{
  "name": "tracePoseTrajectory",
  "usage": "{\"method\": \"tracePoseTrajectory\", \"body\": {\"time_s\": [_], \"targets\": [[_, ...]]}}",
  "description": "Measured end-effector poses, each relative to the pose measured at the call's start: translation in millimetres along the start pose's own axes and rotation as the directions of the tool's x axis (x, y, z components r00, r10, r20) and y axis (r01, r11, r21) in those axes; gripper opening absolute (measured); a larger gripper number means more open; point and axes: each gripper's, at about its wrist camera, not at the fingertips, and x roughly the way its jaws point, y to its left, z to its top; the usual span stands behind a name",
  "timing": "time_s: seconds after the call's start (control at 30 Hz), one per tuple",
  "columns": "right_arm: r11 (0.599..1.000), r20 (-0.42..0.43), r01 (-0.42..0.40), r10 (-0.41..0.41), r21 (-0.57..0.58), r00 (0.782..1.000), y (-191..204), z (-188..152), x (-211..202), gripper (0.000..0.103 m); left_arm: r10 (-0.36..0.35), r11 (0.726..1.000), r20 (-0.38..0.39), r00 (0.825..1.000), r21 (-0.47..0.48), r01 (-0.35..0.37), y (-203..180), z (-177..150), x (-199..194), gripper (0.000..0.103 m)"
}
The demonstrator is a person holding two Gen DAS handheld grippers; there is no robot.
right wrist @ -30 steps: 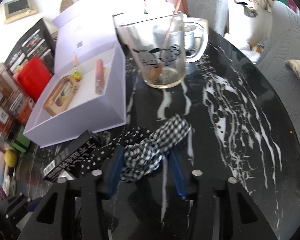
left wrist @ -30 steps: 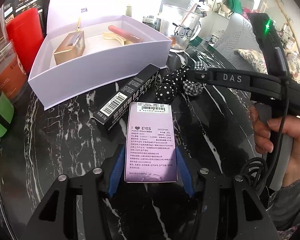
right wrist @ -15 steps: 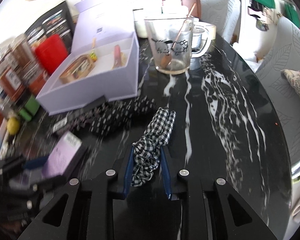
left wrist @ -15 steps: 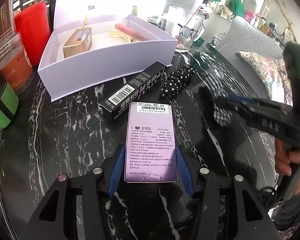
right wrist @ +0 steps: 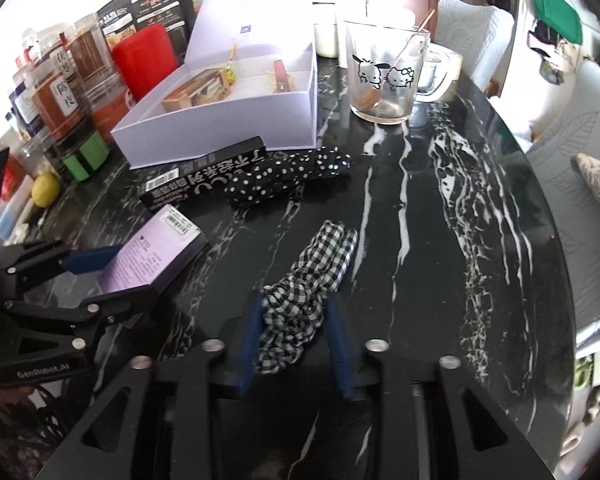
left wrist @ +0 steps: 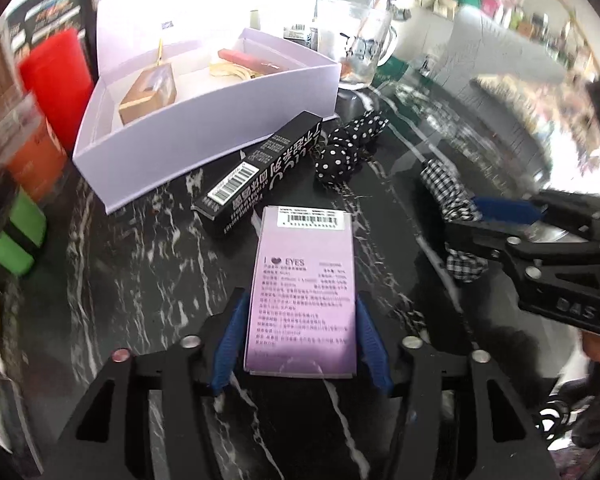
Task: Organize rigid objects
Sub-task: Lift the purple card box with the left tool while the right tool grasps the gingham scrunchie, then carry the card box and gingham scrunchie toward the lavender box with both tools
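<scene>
A purple "I love EYES" box lies flat on the black marble table between the fingers of my left gripper. Its jaws are opening, with a slim gap on each side of the box. In the right wrist view the same box sits within the left gripper. A black-and-white checkered scrunchie lies between the fingers of my right gripper. Those jaws are opening too, and the pads stand off the cloth. A long black barcode box and a polka-dot scrunchie lie in front of the open lilac box.
The lilac box holds a gold-brown case and a red tube. A cartoon glass mug stands behind it. Jars, a red container and a lemon crowd the left edge. The table's round rim curves along the right.
The right gripper pulled the checkered scrunchie away from the polka-dot one, toward the near right, squeezed it, then widened. The left jaws have spread slightly around the purple box.
</scene>
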Motion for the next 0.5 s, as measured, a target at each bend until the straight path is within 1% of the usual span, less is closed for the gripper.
{"method": "tracePoseTrajectory", "body": {"time_s": [0.03, 0.07, 0.13, 0.2, 0.3, 0.33, 0.37, 0.47, 0.5], "targets": [[1.0, 0.0, 0.005, -0.005, -0.001, 1.0, 0.2, 0.1, 1.3, 0.047, 0.0, 1.0, 0.001, 1.0, 0.001, 0.0, -1.3, 0.8, 1.4, 0.068], [1.0, -0.001, -0.004, 0.004, 0.006, 1.0, -0.7, -0.2, 2.4, 0.047, -0.015, 1.0, 0.002, 1.0, -0.008, 0.015, -0.9, 2.3, 2.6, 0.071], [0.999, -0.005, -0.024, 0.024, 0.028, 1.0, -2.7, 0.1, 5.1, 0.047, -0.024, 1.0, 0.01, 1.0, -0.005, 0.024, -1.4, 5.8, 4.0, 0.071], [0.999, -0.004, -0.029, 0.029, 0.034, 1.0, -3.5, -0.3, 5.8, 0.047, -0.025, 1.0, 0.021, 0.999, 0.0, 0.025, -0.9, 7.4, 5.0, 0.071], [0.999, -0.001, -0.035, 0.035, 0.041, 0.999, -3.7, -1.1, 7.5, 0.047, -0.033, 0.999, 0.038, 0.999, -0.017, 0.033, 1.2, 8.3, 6.7, 0.071], [0.999, 0.003, -0.034, 0.034, 0.041, 0.999, -3.4, -1.3, 7.4, 0.047, -0.028, 1.0, 0.041, 0.999, -0.013, 0.029, 1.2, 7.7, 6.4, 0.065], [0.999, 0.007, -0.033, 0.032, 0.041, 0.999, -2.9, -1.4, 7.6, 0.047, -0.014, 1.0, 0.045, 0.999, 0.002, 0.014, 0.3, 6.7, 5.7, 0.052], [0.999, 0.013, -0.024, 0.024, 0.043, 1.0, -1.0, -1.2, 8.7, 0.046, -0.027, 1.0, 0.049, 0.998, -0.002, 0.027, 1.7, 6.0, 4.4, 0.05], [0.999, 0.017, -0.026, 0.025, 0.036, 1.0, 0.2, -1.0, 8.8, 0.039, -0.026, 1.0, 0.048, 0.998, -0.004, 0.026, 2.1, 6.2, 4.5, 0.05]]}}
